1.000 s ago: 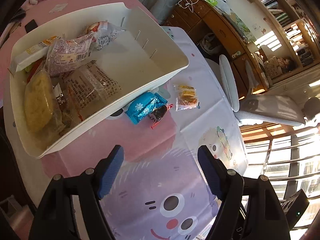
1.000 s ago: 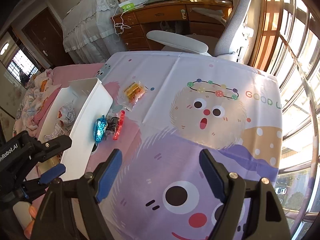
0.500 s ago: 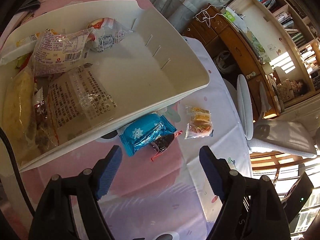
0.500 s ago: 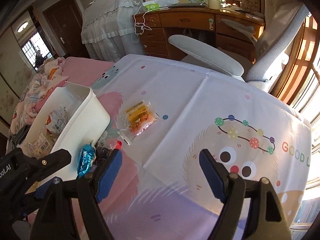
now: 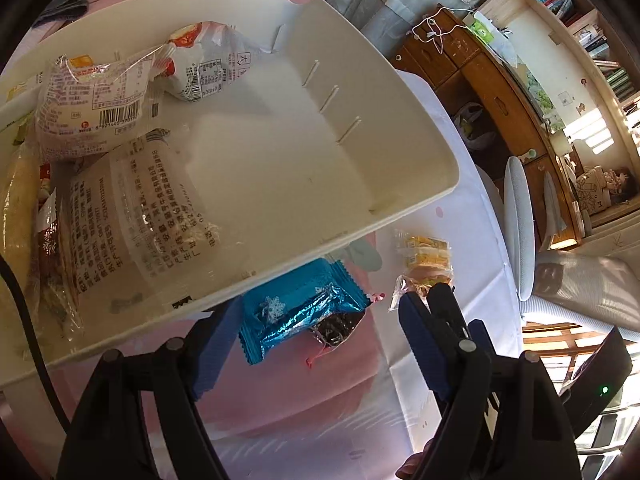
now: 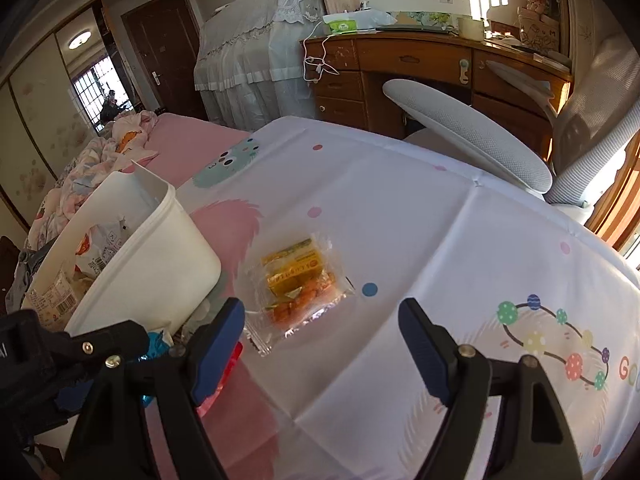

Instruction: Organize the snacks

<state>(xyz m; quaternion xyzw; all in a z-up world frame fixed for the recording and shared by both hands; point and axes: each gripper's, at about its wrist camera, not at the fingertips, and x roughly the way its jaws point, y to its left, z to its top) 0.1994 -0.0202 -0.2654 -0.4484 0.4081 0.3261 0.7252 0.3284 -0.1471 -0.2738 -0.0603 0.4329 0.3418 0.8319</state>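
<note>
Blue snack packet against white bin edge; left gripper and right gripper wide open, empty; open cloth right.

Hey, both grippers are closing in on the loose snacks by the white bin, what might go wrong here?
The two grippers could collide: the right gripper already shows just beside the left gripper, both open. The blue packet lies half tucked under the white bin, so a left finger might catch the rim. The clear yellow-and-orange packet lies flat on the tablecloth, so the pads may slide over it.
</note>
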